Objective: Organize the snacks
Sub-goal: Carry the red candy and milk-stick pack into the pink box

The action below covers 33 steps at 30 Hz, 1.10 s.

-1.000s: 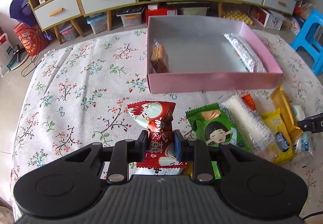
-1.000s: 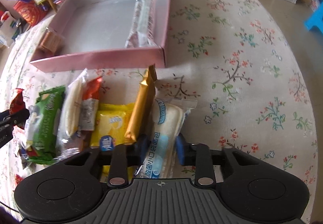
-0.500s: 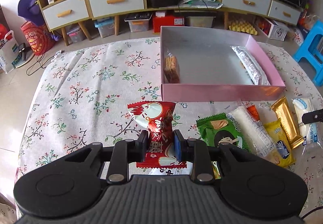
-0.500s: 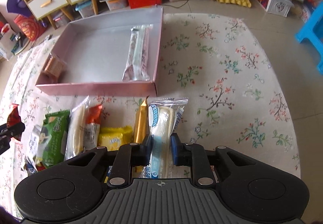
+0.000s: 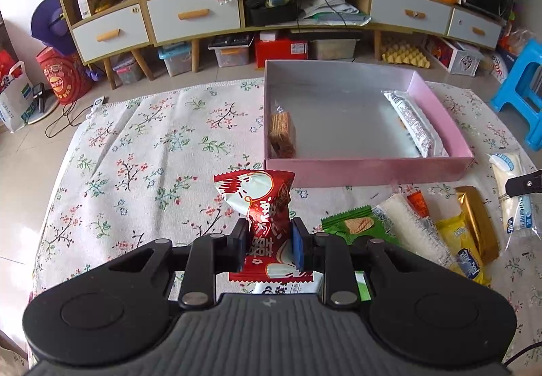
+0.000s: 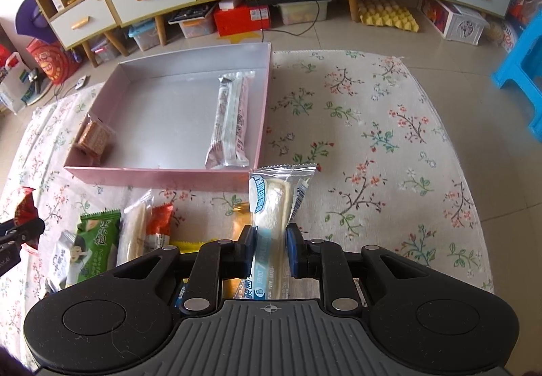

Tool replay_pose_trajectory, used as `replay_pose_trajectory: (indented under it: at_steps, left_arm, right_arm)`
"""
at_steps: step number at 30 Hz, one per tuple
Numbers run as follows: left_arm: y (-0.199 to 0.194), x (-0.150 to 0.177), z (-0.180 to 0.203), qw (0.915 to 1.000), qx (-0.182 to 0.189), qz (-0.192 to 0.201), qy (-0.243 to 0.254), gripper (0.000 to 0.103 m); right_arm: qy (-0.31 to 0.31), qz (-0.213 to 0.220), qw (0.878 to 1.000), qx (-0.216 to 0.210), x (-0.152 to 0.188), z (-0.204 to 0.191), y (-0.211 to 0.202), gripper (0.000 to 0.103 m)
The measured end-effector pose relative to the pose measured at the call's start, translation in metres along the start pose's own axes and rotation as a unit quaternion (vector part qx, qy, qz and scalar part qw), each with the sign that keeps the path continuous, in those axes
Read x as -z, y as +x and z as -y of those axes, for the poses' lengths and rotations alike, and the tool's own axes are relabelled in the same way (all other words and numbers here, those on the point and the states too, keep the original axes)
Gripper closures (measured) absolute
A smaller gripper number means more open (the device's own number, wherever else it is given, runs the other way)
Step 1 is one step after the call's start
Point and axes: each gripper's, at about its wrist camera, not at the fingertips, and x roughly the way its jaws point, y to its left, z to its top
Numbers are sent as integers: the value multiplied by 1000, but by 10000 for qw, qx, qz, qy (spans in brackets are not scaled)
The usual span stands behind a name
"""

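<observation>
My left gripper [image 5: 269, 242] is shut on a red snack packet [image 5: 261, 196], held up over the flowered cloth in front of the pink box [image 5: 369, 169]. A white and blue bread packet [image 6: 274, 203] stands between the pads of my right gripper [image 6: 271, 252], which is shut on it just before the pink box [image 6: 162, 174]. Inside the box lie a cracker pack [image 5: 283, 132] at the left and a long silver packet [image 5: 411, 120] at the right. On the cloth remain a green packet [image 5: 352, 227], a white bar [image 5: 413, 230], a yellow packet [image 5: 464, 240] and a gold bar [image 5: 476, 223].
The flowered cloth [image 6: 372, 145] covers the low table. A shelf unit with drawers [image 5: 193, 17] stands behind, with storage bins and a red box [image 5: 281, 49] on the floor under it. A blue stool [image 5: 521, 88] is at the right.
My right gripper has lifted the bread packet off the cloth, away from the gold bar. The left gripper still holds the red packet, and its view has tilted up toward the shelves.
</observation>
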Motion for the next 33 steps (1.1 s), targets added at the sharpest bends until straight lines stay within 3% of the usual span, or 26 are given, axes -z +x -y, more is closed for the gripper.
replay_pose_trajectory:
  at_steps: [9,20,27,33]
  left_arm:
    - [0,-10,16,9997,-38,185,131,79]
    - [8,-33,37,9987,-40,470,193,79]
    - [23,-50,53,9971,62,710,259,79]
    - [42,-52,63,9969,93,660,414,79]
  right_arm:
    - [-13,281,9994,178,-14,4,-2,85]
    - [576,646,9962,35,-47,26,-4,85]
    - [625,804,9948,-26,-62,24,-1,85]
    - [558,852,9947,-138,-76,15,13,85]
